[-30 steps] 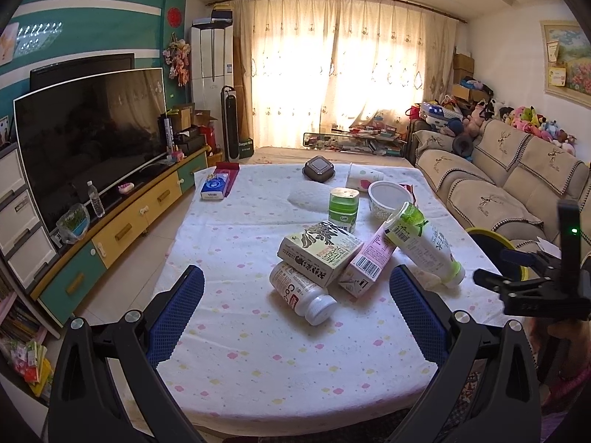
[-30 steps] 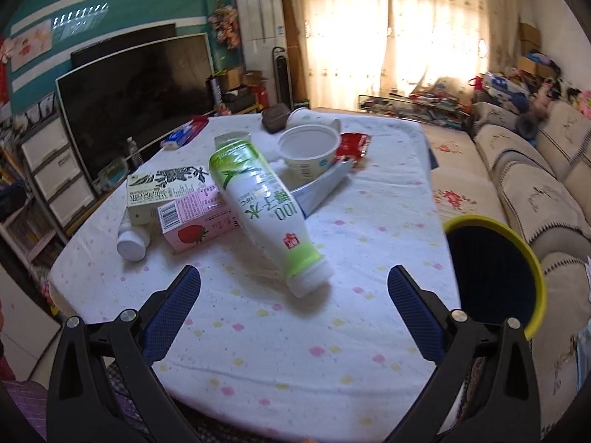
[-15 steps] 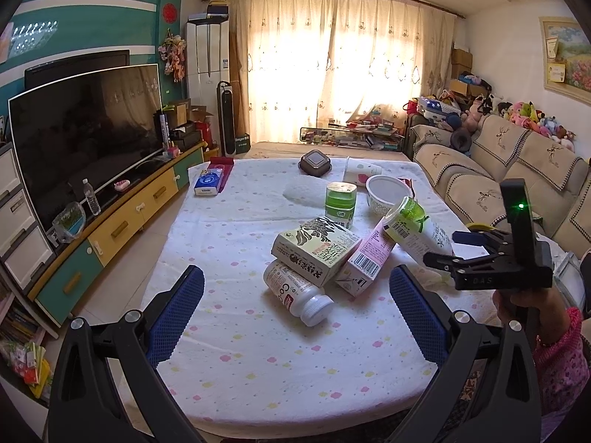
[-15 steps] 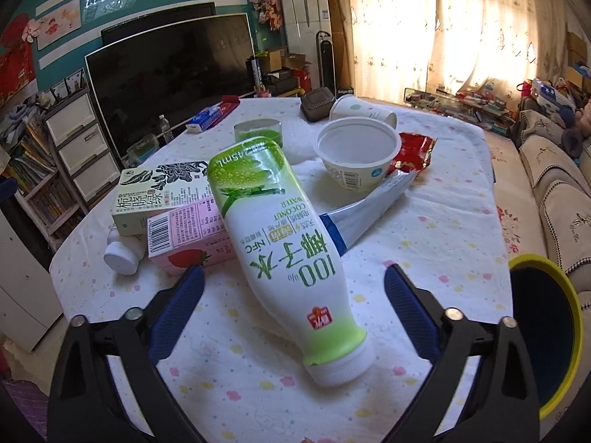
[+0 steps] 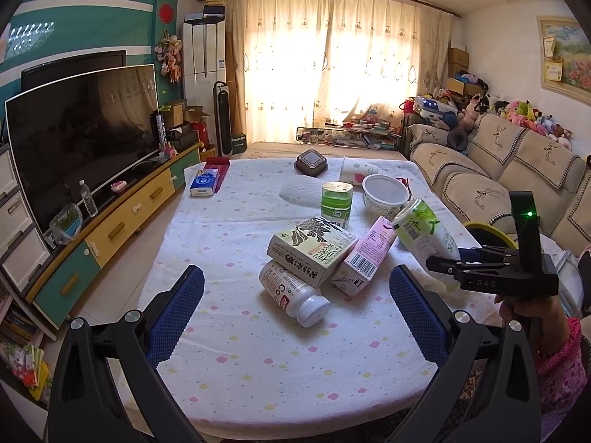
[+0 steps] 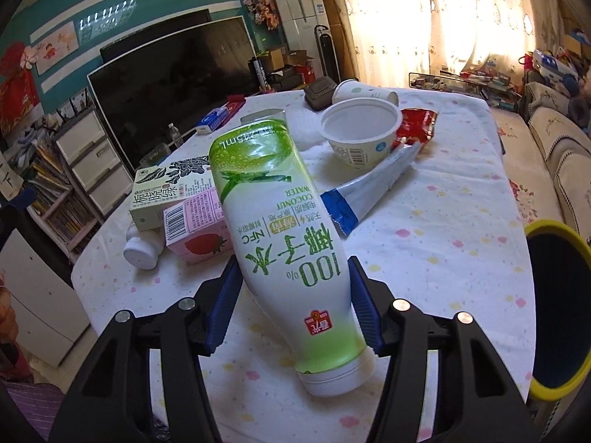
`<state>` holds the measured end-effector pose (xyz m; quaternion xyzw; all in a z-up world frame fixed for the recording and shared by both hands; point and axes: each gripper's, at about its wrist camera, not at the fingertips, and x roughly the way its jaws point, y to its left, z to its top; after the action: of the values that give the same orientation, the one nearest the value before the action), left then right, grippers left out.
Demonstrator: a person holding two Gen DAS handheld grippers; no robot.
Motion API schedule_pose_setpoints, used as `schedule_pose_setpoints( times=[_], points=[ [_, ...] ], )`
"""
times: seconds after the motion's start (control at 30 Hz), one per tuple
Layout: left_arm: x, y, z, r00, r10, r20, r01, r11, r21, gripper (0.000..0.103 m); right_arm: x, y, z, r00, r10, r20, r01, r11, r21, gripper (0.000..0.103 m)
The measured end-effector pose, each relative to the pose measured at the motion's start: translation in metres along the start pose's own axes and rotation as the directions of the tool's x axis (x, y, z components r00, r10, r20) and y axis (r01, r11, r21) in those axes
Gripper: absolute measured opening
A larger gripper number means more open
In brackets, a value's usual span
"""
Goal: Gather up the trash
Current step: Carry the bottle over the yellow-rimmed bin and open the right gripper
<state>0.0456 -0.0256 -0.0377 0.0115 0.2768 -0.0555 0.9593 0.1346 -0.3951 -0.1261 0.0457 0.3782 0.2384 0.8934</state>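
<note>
A green-and-white coconut water bottle (image 6: 284,236) lies tilted on the table, its cap end toward me. My right gripper (image 6: 293,302) is shut on its lower body, blue pads against both sides; it also shows in the left wrist view (image 5: 491,269) beside the bottle (image 5: 424,232). A pink strawberry carton (image 5: 365,254), a green tea carton (image 5: 314,247) and a white pill bottle (image 5: 291,291) lie piled mid-table. My left gripper (image 5: 295,313) is open and empty, hovering above the near table edge in front of the pile.
A yellow-rimmed dark bin (image 6: 557,313) stands at the table's right side. A white cup (image 6: 360,129), a red wrapper (image 6: 417,125), a blue-and-silver wrapper (image 6: 365,192), a green can (image 5: 335,203) and a tissue pack (image 5: 205,182) lie farther back. A sofa (image 5: 498,184) is right, a TV (image 5: 74,140) left.
My right gripper has moved forward onto the coconut water bottle and shut on it. My left gripper has barely shifted and stays open.
</note>
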Motion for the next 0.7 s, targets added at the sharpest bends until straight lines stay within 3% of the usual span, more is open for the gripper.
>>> schedule_pose_setpoints(
  times=[0.17,0.23,0.37,0.47,0.63,0.7],
  points=[
    [0.0,-0.003,0.0,1.0,-0.01,0.002,0.01,1.0,0.006,0.099,-0.031,-0.018,-0.003,0.996,-0.045,0.076,0.04,0.997,0.065,0.055],
    [0.0,-0.004,0.0,1.0,-0.013,0.002,0.013,1.0,0.007,0.099,-0.046,-0.037,-0.001,0.987,-0.116,0.109,0.104,0.988,0.113,0.055],
    [0.001,-0.006,-0.001,1.0,-0.019,-0.002,0.019,1.0,0.006,0.099,-0.065,-0.094,0.001,0.95,-0.29,0.113,0.254,0.933,0.256,0.055],
    [0.005,-0.007,-0.001,1.0,-0.023,-0.008,0.023,1.0,0.009,0.099,-0.062,-0.14,0.0,0.902,-0.429,0.047,0.391,0.859,0.329,0.055],
    [0.01,-0.012,-0.001,0.999,-0.032,-0.017,0.033,0.999,0.016,0.099,-0.034,-0.213,-0.011,0.839,-0.529,-0.127,0.53,0.741,0.412,0.055],
    [0.013,-0.014,-0.001,0.999,-0.031,-0.025,0.032,0.999,0.023,0.099,-0.021,-0.232,-0.016,0.836,-0.519,-0.177,0.539,0.721,0.436,0.055]
  ],
)
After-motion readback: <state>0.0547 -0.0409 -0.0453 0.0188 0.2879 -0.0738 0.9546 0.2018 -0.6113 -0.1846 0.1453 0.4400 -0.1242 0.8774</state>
